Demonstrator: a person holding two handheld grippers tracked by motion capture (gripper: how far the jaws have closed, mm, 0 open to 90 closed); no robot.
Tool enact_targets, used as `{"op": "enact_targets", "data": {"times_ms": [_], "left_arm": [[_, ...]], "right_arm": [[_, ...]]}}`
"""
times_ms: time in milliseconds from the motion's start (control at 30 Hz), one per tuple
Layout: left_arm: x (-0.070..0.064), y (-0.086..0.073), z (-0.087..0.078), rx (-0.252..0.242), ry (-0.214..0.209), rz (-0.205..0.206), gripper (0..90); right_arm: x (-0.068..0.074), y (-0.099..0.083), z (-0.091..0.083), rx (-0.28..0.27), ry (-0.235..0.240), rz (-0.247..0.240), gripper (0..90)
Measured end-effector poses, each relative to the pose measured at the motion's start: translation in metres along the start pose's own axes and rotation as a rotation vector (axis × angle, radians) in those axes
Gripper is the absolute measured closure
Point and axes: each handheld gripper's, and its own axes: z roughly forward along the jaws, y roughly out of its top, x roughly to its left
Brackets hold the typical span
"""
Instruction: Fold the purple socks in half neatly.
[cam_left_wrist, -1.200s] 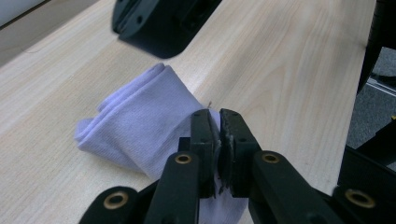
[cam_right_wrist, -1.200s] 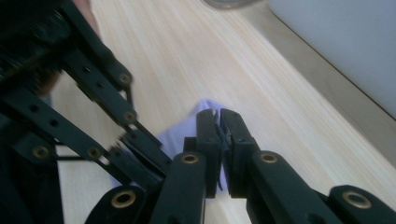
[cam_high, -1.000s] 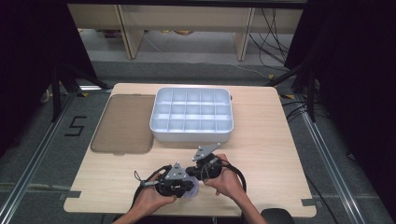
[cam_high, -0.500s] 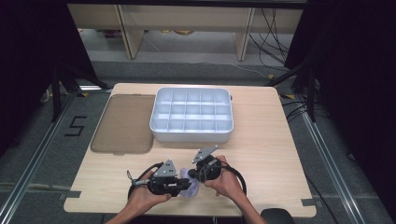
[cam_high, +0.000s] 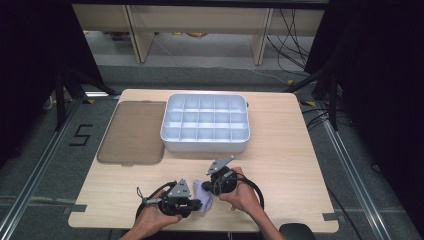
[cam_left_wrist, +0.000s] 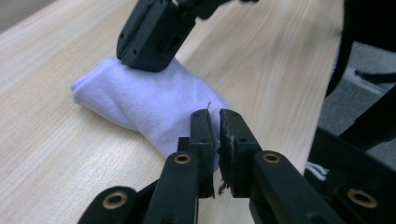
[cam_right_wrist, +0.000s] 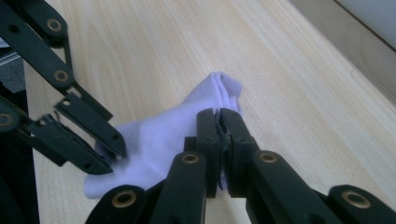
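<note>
The white sock (cam_left_wrist: 154, 105) lies on the wooden table (cam_high: 300, 165) near its front edge, between your hands. Your left gripper (cam_left_wrist: 214, 122) pinches one end, your right gripper (cam_right_wrist: 218, 120) the other, both clenched on fabric. The compartment tray (cam_high: 205, 124) sits well beyond.

The white sock (cam_high: 204, 197) is mostly hidden in the high view beneath the left gripper (cam_high: 186, 204) and right gripper (cam_high: 210, 185). In the left gripper view, the sock's (cam_left_wrist: 149, 102) near end lies behind the jaws. The person's forearms are cut off by the high view's bottom edge.
</note>
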Motion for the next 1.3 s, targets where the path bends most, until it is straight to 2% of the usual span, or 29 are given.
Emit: {"op": "enact_targets", "data": {"times_ms": [33,67,100,133,167,200,233,300,333,367,500,600,667,700,733,767,800,867,900,933,1000,1033,1100,1133,1167,1200,1300], "left_arm": [[0.0,-0.001,0.001,-0.007,-0.002,-0.004,83.8],[0.001,-0.001,0.0,-0.006,-0.004,0.016,84.0],[0.0,-0.001,0.0,-0.001,0.0,-0.002,84.1],[0.002,-0.001,-0.002,0.003,0.0,0.028,84.0],[0.002,-0.001,-0.002,0.001,0.01,0.007,84.0],[0.005,-0.001,-0.004,0.006,0.015,0.024,84.1],[0.006,-0.002,-0.004,0.004,0.024,0.011,84.3],[0.011,-0.001,-0.006,0.005,0.041,0.017,84.3],[0.014,-0.001,-0.007,0.014,0.057,0.037,84.3],[0.015,-0.001,-0.007,0.014,0.066,0.022,84.2],[0.015,-0.001,-0.006,0.0,0.071,0.018,83.9],[0.016,0.0,-0.008,0.011,0.07,0.05,83.9],[0.016,0.0,-0.008,0.008,0.07,0.049,84.0],[0.016,0.0,-0.008,0.008,0.07,0.047,84.0],[0.015,0.0,-0.008,0.009,0.077,0.035,84.0],[0.016,0.001,-0.008,0.011,0.078,0.049,84.0],[0.017,0.001,-0.008,0.015,0.066,0.065,84.1],[0.017,0.001,-0.007,0.013,0.074,0.062,84.4],[0.016,0.001,-0.007,0.012,0.074,0.054,84.5],[0.016,0.002,-0.007,0.016,0.065,0.058,84.6],[0.016,0.001,-0.007,0.012,0.065,0.054,84.8],[0.015,0.001,-0.006,-0.003,0.064,0.037,84.9],[0.015,0.001,-0.006,0.014,0.06,0.042,85.3],[0.015,0.001,-0.006,0.008,0.062,0.038,85.3],[0.015,0.001,-0.005,-0.003,0.062,0.042,85.4],[0.017,0.001,-0.007,0.017,0.06,0.06,85.6],[0.014,0.0,-0.004,-0.004,0.058,0.029,86.8]], "right_arm": [[0.0,0.0,0.0,-0.001,0.002,-0.004,87.4],[0.001,-0.001,0.0,-0.004,0.003,0.002,87.4],[0.002,-0.001,0.0,-0.009,0.002,0.005,87.4],[0.001,-0.001,-0.001,0.001,-0.003,-0.006,87.4],[0.002,-0.002,-0.002,0.003,-0.007,0.0,87.3],[0.002,-0.003,-0.002,-0.007,-0.008,-0.011,87.3],[0.004,-0.005,-0.003,-0.006,-0.005,0.003,87.1],[0.003,-0.007,-0.007,0.005,-0.006,0.001,87.2],[0.003,-0.009,-0.008,0.004,-0.005,0.003,87.1],[0.004,-0.01,-0.009,0.005,0.001,0.007,87.0],[0.007,-0.013,-0.011,0.004,0.006,0.005,85.1],[0.007,-0.013,-0.014,0.002,-0.007,0.021,76.4],[0.007,-0.011,-0.019,-0.031,-0.035,0.023,71.4],[0.006,-0.009,-0.022,-0.034,-0.034,0.023,69.6],[0.005,-0.009,-0.023,-0.055,-0.042,0.035,66.8],[0.004,-0.008,-0.024,-0.059,-0.054,0.041,63.5],[0.003,-0.008,-0.024,-0.059,-0.056,0.067,59.6],[-0.002,-0.007,-0.021,-0.024,-0.027,0.084,55.1],[-0.003,-0.007,-0.017,-0.032,-0.024,0.09,51.8],[-0.006,-0.006,-0.016,-0.01,-0.031,0.074,50.2],[-0.009,-0.004,-0.009,0.005,0.007,0.06,47.0],[-0.01,-0.003,-0.005,0.022,0.024,0.046,44.6],[-0.012,-0.003,0.003,0.073,0.051,0.053,42.7],[-0.012,-0.003,0.004,0.081,0.054,0.067,41.2],[-0.014,-0.003,0.005,0.075,0.055,0.05,41.0],[-0.015,-0.003,0.006,0.075,0.064,0.051,41.0],[-0.017,-0.005,0.007,0.074,0.084,0.065,41.0]]}}
